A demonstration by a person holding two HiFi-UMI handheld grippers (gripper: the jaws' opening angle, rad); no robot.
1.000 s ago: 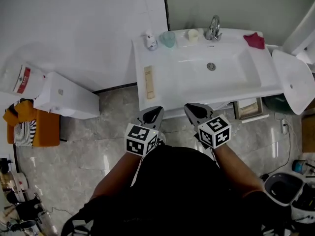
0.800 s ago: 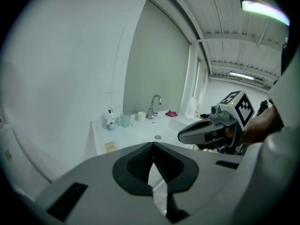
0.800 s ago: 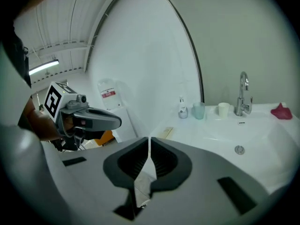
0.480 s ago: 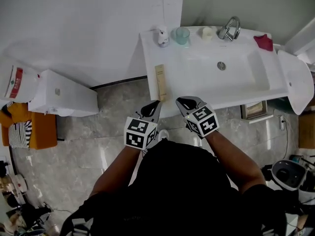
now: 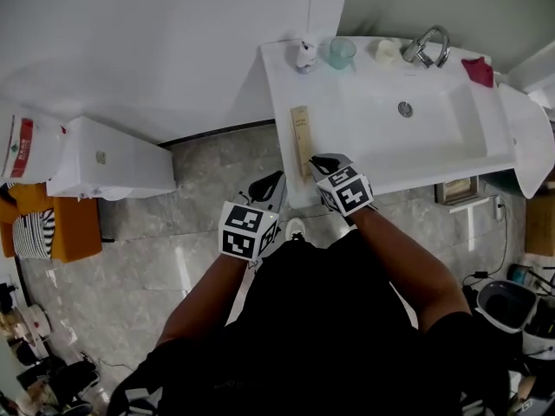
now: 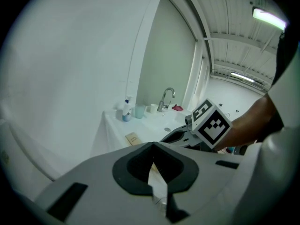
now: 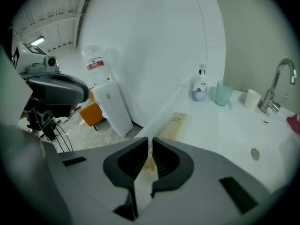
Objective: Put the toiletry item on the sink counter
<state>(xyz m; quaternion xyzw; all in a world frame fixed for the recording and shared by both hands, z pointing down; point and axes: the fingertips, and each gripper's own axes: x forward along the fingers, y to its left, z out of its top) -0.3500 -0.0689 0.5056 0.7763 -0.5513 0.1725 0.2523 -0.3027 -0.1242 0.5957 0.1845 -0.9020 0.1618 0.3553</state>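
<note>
Open the right gripper [image 5: 317, 162], now clenched on nothing, before lowering, and straddle the box [image 5: 300, 137] across its narrow width. It lies flat on the sink counter [image 5: 286, 81] just ahead of those jaws, long axis running away from them. The left gripper [image 5: 274, 180], behind, looks clenched empty too.

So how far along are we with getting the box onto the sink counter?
Looks done: the tan box lies flat on the sink counter, left of the basin. In hand: nothing. The right gripper is shut, its tips beside the box's near end, and the left gripper is shut, off the counter over the floor. Left: nothing obvious, unless another item is meant.
</note>
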